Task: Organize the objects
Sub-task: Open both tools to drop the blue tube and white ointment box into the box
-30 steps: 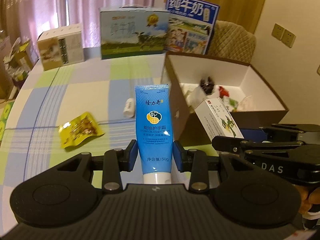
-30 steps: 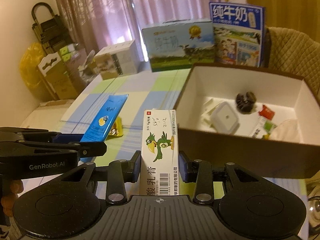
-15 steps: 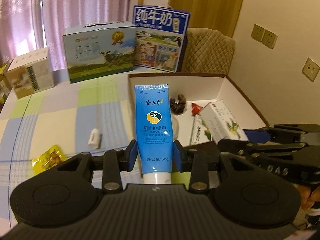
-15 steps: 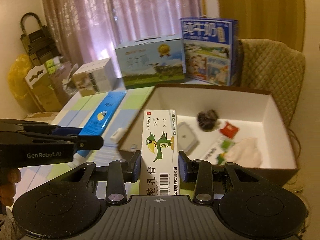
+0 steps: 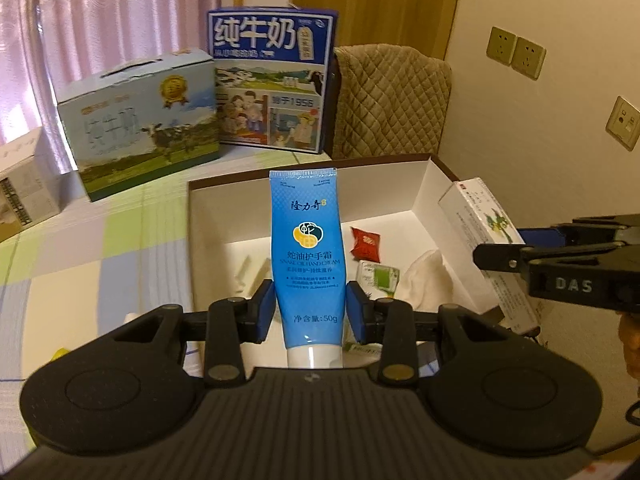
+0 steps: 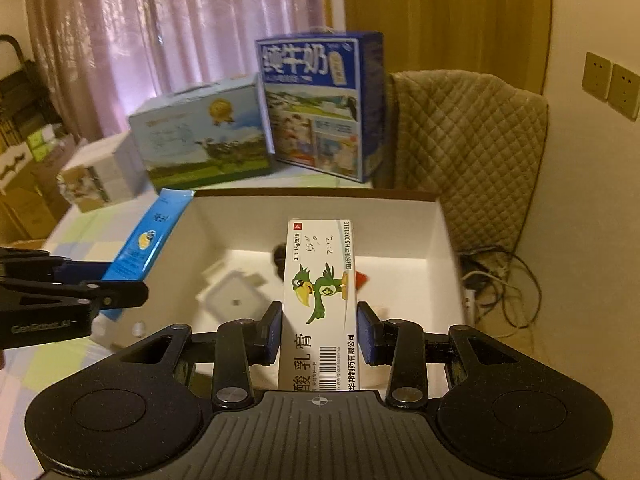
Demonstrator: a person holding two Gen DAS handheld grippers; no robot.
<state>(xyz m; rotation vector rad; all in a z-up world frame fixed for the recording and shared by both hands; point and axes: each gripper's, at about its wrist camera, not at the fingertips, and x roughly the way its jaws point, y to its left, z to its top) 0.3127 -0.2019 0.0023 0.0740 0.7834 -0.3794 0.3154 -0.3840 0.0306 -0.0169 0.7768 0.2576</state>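
My left gripper (image 5: 310, 312) is shut on a blue hand cream tube (image 5: 306, 252), held upright over the near edge of an open brown box with a white inside (image 5: 380, 188). My right gripper (image 6: 320, 332) is shut on a white ointment carton with a green parrot (image 6: 322, 300), held above the same box (image 6: 400, 232). The carton (image 5: 486, 240) and right gripper show at the right of the left wrist view. The tube (image 6: 148, 240) shows at the left of the right wrist view. In the box lie a red packet (image 5: 366, 244), a green-and-white sachet (image 5: 380, 276), a white cloth (image 5: 424, 280) and a white square item (image 6: 234, 300).
Two milk cartons (image 5: 272, 80) (image 5: 140, 120) stand at the back of the checked tablecloth (image 5: 120, 240), with a smaller white box (image 5: 24, 184) at the left. A quilted chair back (image 6: 460, 152) is behind the box. Cables (image 6: 500, 280) lie to the right.
Both grippers have moved forward and right with their loads, from beside the box to over its open top. The yellow snack packet and small white item have slid out of the left wrist view.
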